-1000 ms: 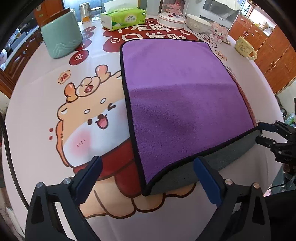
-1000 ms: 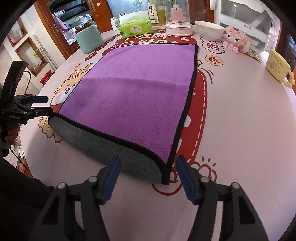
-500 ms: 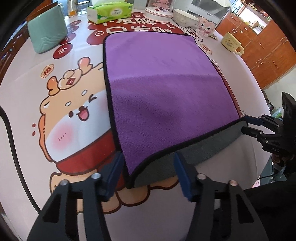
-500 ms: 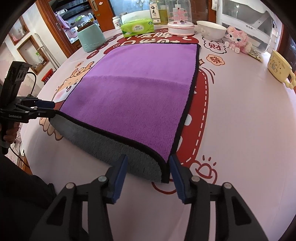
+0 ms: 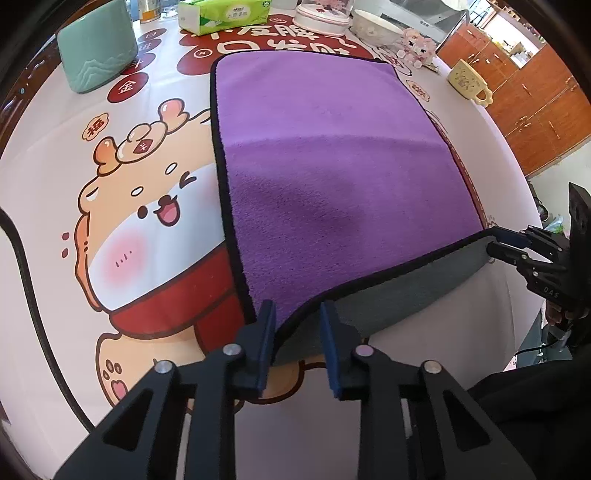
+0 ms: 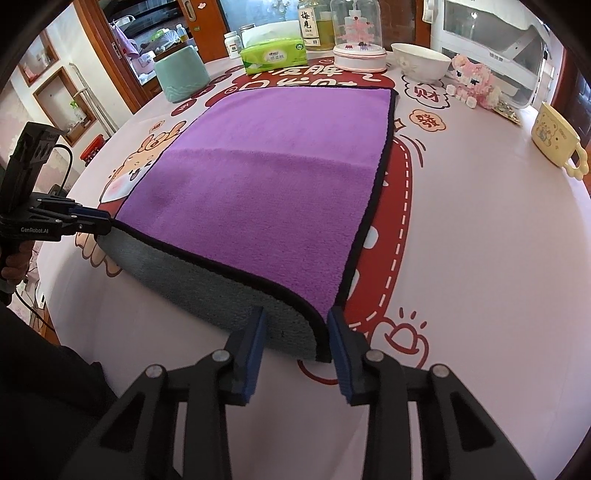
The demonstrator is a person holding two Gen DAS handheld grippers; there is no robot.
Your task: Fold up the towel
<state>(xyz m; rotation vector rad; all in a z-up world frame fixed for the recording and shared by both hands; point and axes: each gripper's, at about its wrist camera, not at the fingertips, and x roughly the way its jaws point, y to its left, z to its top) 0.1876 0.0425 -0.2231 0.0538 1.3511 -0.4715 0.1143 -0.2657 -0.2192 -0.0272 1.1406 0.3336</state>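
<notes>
A purple towel (image 5: 325, 177) with a black hem and grey underside lies flat on the printed tablecloth; it also shows in the right wrist view (image 6: 273, 177). Its near edge hangs over the table's front edge, grey side showing. My left gripper (image 5: 297, 332) straddles the towel's near left corner, jaws narrowed around the hem with gaps still showing. My right gripper (image 6: 297, 336) straddles the near right corner the same way. Each gripper also shows in the other's view, the right one (image 5: 506, 243) and the left one (image 6: 92, 221), at the far corner.
At the table's back stand a teal container (image 5: 98, 55), a tissue pack (image 5: 225, 14), a white bowl (image 6: 421, 61), a glass dome ornament (image 6: 360, 44), a pink toy (image 6: 474, 83) and a yellow mug (image 6: 556, 138). Wooden cabinets (image 5: 524, 96) stand to the right.
Both grippers have moved forward onto the towel's near corners and their jaws have narrowed from wide open to a small gap around the hem.
</notes>
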